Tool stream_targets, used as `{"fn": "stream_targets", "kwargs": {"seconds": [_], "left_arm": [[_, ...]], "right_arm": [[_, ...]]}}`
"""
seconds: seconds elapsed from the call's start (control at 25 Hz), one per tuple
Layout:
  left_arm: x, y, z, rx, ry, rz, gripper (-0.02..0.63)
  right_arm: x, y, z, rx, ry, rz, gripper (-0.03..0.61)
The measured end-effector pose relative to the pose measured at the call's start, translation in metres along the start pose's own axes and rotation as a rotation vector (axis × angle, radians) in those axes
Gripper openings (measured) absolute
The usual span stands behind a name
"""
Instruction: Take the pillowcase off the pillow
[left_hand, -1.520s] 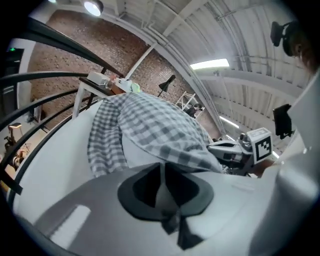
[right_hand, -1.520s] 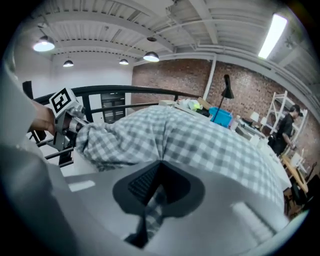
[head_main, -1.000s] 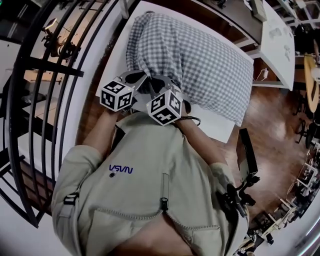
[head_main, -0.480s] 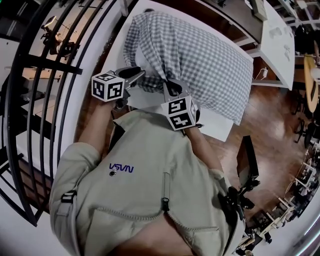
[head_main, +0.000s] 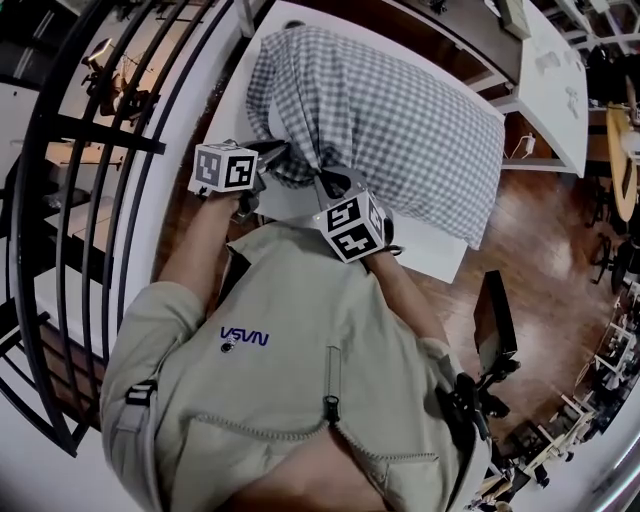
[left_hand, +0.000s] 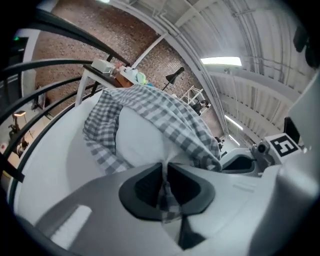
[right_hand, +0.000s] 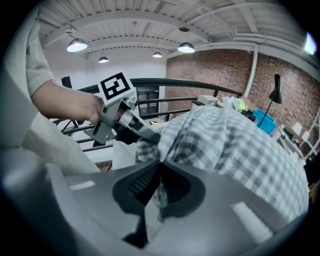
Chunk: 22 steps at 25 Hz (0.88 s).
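A pillow in a grey-and-white checked pillowcase (head_main: 400, 110) lies on a white table (head_main: 430, 255). Both grippers hold the case's open end, nearest me. My left gripper (head_main: 283, 150) pinches the left edge of the opening. Its jaws have just been opening a little, but checked cloth (left_hand: 167, 200) is still squeezed between the pads. The bare white pillow (left_hand: 140, 137) shows inside the opening, straight ahead of the left gripper (left_hand: 165, 170). My right gripper (head_main: 325, 178) is shut on a fold of the same hem (right_hand: 159, 197). In the right gripper view, the left gripper (right_hand: 150, 134) sits just to the left.
A black curved railing (head_main: 90, 200) runs close along the table's left side. Another white table (head_main: 555, 90) stands at the upper right over a wooden floor (head_main: 540, 230). A black device (head_main: 495, 310) hangs by my right hip.
The two grippers have drawn apart, the left one going left and the right one down and right. The case's open end is now spread between them.
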<state>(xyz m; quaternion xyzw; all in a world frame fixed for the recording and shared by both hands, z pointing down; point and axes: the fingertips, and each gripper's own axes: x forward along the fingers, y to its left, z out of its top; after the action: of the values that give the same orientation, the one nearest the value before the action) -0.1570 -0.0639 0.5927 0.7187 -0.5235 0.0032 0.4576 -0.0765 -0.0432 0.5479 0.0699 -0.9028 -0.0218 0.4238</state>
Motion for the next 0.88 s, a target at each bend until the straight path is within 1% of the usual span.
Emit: {"fn": "stream_targets", "kwargs": {"seconds": [0.04,0.12,0.2,0.28,0.36,0.44,0.56,0.64,0.68,0.76,0.88], "left_arm": [[-0.001,-0.003,0.003,0.030,-0.008,0.009,0.032],[-0.009,-0.011,0.015,0.070,-0.048,0.019,0.025],[-0.022,-0.017,0.035,0.085,-0.112,0.023,0.024],[-0.035,-0.021,0.057,0.080,-0.177,0.022,0.023],[-0.045,-0.023,0.073,0.061,-0.228,0.013,0.021],[-0.049,-0.024,0.080,0.028,-0.260,0.001,0.021],[-0.048,-0.019,0.076,-0.047,-0.283,-0.017,0.021],[-0.043,-0.020,0.066,-0.094,-0.273,-0.040,0.021],[-0.040,-0.022,0.060,-0.103,-0.262,-0.052,0.021],[-0.036,-0.025,0.054,-0.101,-0.242,-0.067,0.021],[-0.036,-0.027,0.054,-0.081,-0.233,-0.070,0.023]], "right_arm": [[-0.001,-0.001,0.000,0.000,0.000,-0.003,0.011],[-0.003,-0.006,0.001,0.002,-0.006,-0.014,0.011],[-0.008,-0.013,0.002,0.007,-0.009,-0.031,0.011],[-0.013,-0.021,-0.001,0.007,0.001,-0.052,0.009],[-0.020,-0.029,-0.010,0.005,0.028,-0.074,0.009],[-0.026,-0.038,-0.027,-0.001,0.076,-0.105,0.008],[-0.028,-0.053,-0.063,0.005,0.173,-0.149,0.006],[-0.027,-0.055,-0.083,0.034,0.215,-0.143,0.005],[-0.026,-0.054,-0.087,0.054,0.214,-0.131,0.005],[-0.026,-0.050,-0.085,0.093,0.174,-0.102,0.005],[-0.032,-0.042,-0.056,0.166,0.033,-0.031,0.006]]}}
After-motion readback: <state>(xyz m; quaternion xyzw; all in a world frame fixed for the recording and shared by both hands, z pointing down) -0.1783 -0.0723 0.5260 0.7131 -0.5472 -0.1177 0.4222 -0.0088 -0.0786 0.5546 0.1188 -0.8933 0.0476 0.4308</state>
